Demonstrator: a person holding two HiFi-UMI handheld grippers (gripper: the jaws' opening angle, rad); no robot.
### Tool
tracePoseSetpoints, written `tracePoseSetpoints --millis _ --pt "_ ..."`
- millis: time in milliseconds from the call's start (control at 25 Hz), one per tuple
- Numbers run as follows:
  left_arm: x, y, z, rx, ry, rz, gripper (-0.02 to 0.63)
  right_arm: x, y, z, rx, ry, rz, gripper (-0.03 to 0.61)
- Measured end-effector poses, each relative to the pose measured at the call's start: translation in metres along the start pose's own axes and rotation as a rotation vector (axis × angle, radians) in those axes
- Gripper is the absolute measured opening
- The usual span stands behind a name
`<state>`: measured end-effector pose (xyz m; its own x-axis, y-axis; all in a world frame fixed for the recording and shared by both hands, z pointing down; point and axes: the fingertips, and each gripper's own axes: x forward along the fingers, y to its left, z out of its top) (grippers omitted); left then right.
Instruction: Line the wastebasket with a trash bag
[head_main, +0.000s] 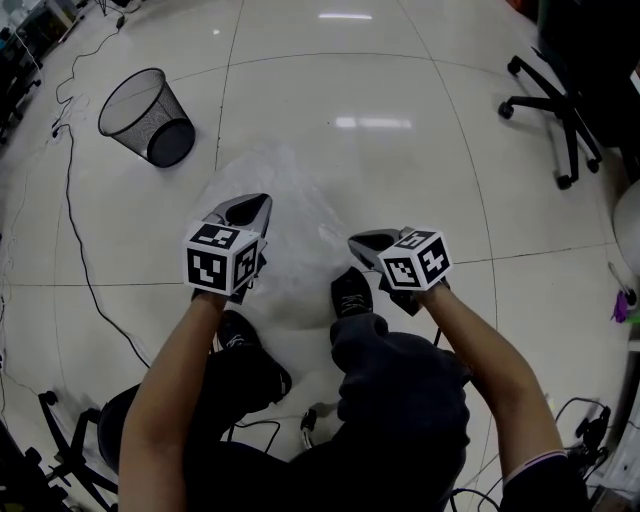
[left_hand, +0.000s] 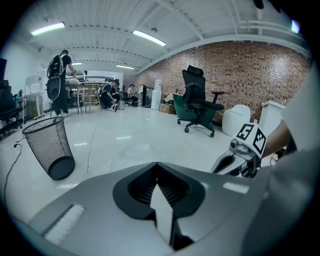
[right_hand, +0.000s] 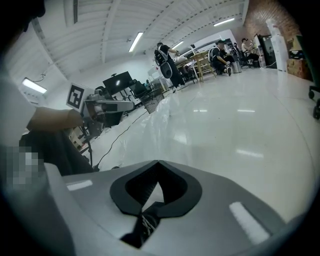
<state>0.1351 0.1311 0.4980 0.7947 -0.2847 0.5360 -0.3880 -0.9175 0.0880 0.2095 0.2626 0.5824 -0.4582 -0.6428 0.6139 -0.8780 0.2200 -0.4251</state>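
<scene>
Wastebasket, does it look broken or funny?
Nothing stands out. The wastebasket sits unlined and empty on the floor, away from the crumpled clear trash bag pinched by the left tongs and right tongs.

The left gripper (head_main: 262, 201) and right gripper (head_main: 354, 241) point downward (jaws both closed).

Quantity on the floor: one wastebasket (head_main: 147, 117), one trash bag (head_main: 290, 215), one office chair (head_main: 560, 100). Grippers, two: left gripper (head_main: 250, 206), right gripper (head_main: 364, 242).

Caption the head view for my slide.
Left gripper and right gripper pinch a clear trash bag; the black mesh wastebasket stands apart at upper left.
</scene>
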Motion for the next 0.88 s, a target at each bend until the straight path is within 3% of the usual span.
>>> tracePoseSetpoints --millis 520,760,880 --pt "0.034 0.063 0.039 0.068 0.050 0.060 0.014 -0.011 -0.048 0.017 -0.102 0.101 -0.014 0.002" --pt "0.061 0.084 0.045 0.141 0.144 -0.021 0.137 -0.011 -0.081 0.040 -0.128 0.118 -0.039 0.002" --pt "0.077 0.083 0.045 0.153 0.183 -0.107 0.217 -0.010 -0.092 0.047 -0.135 0.121 -0.045 0.002"
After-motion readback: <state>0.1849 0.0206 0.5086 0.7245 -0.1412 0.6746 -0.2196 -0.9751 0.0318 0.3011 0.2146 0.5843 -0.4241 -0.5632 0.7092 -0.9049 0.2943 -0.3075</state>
